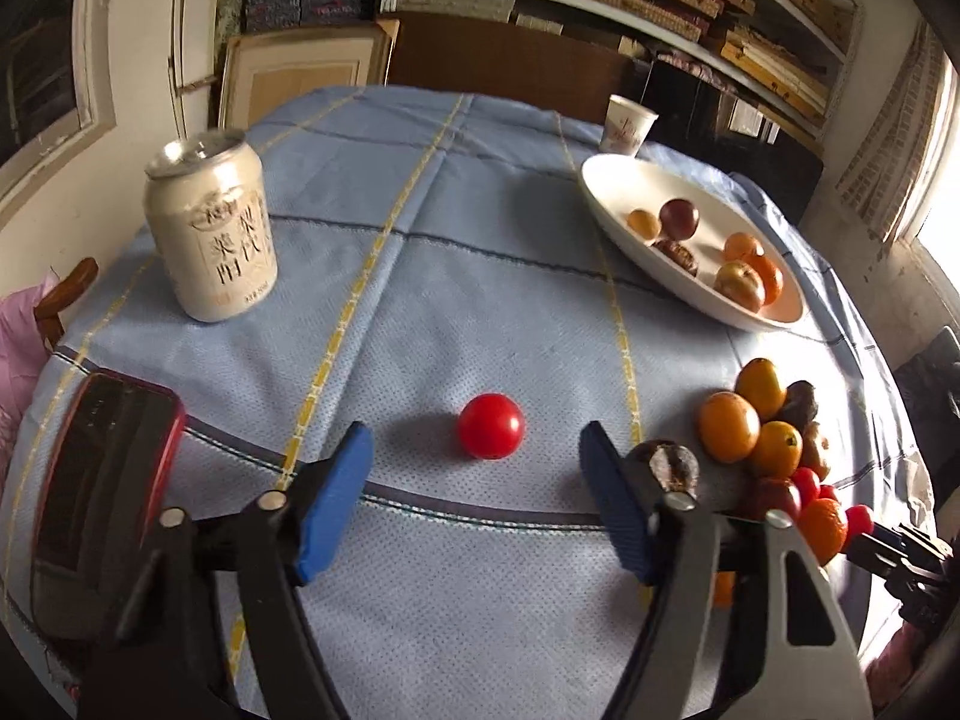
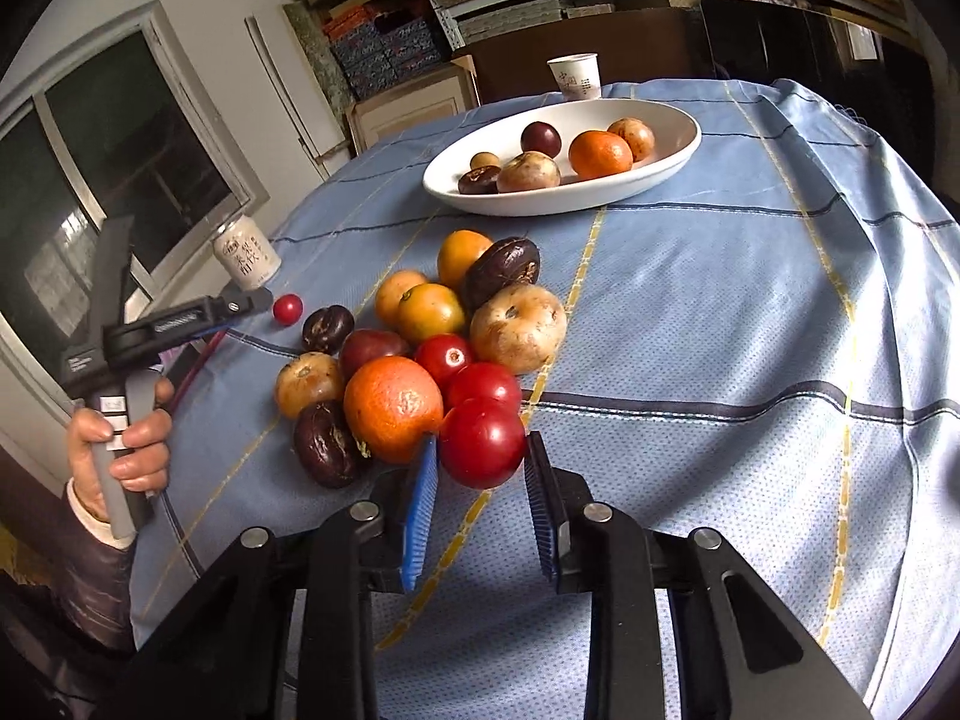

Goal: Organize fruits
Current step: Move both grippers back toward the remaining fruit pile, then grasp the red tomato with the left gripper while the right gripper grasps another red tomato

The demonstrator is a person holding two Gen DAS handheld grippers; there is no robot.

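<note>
A small red tomato (image 1: 491, 426) lies alone on the blue cloth, between the blue fingertips of my left gripper (image 1: 475, 435). The jaws are open with a gap on each side of it. In the right wrist view that left gripper (image 2: 240, 303) points at the same tomato (image 2: 287, 308). My right gripper (image 2: 482, 450) is shut on a larger red tomato (image 2: 486, 426) at the near edge of a fruit pile (image 2: 420, 330) of oranges, red, brown and dark fruits. A white oval plate (image 2: 570, 198) behind the pile holds several fruits.
A pale drink can (image 1: 210, 234) stands at the far left, and a paper cup (image 1: 627, 123) behind the plate (image 1: 606, 180). A dark phone in a red case (image 1: 102, 480) lies at the near left edge. A person's hand (image 2: 120, 438) grips the left tool's handle.
</note>
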